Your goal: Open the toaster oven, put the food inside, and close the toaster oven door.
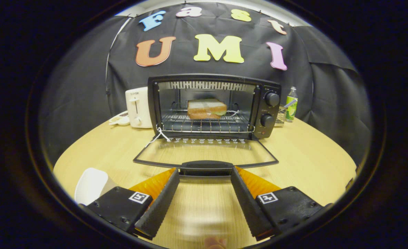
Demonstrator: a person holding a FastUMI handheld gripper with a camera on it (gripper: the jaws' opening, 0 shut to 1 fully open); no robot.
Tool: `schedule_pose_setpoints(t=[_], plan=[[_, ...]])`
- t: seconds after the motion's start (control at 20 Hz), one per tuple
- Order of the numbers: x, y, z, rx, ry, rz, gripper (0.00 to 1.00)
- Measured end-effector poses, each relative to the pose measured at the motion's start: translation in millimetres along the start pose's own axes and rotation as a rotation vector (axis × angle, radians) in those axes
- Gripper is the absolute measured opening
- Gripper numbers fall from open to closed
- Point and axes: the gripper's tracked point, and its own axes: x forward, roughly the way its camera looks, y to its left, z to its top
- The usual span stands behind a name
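A toaster oven stands toward the far side of a pale wooden surface with its glass door swung fully down and lying flat toward the near side, the dark door handle at its near edge. Inside, a sandwich of sliced bread with a green filling showing rests on the wire rack, toward the back of the cavity. Two round control knobs sit one above the other on the oven's right panel. The hand-held gripper hovers just short of the open door with its fingers spread wide, one fingertip at each end of the handle; whether they touch it cannot be told, and nothing is pinched between them. A white string hangs at the door's left hinge. To the left of the oven, just beside it, stands a white pop-up toaster, with a small pale object lying at its left. A bottle with a green label stands at the far right, behind the oven's right corner. At the near left, beside the left finger, lies a white rounded object. A fingertip of the person shows at the near edge, between the fingers.
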Motion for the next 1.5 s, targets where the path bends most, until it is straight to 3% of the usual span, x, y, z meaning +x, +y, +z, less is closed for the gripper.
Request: schedule_pose_setpoints(t=[0.2, 0.35, 0.45, 1.5], plan=[[2.7, 2.8, -8.7, -0.001, 0.050, 0.009, 0.99], [7.2, 7.4, -27.0, 0.022, 0.158, 0.049, 0.99], [8.5, 3.2, -36.0, 0.043, 0.230, 0.033, 0.99], [7.8, 7.3, -22.1, 0.062, 0.136, 0.004, 1.00]])
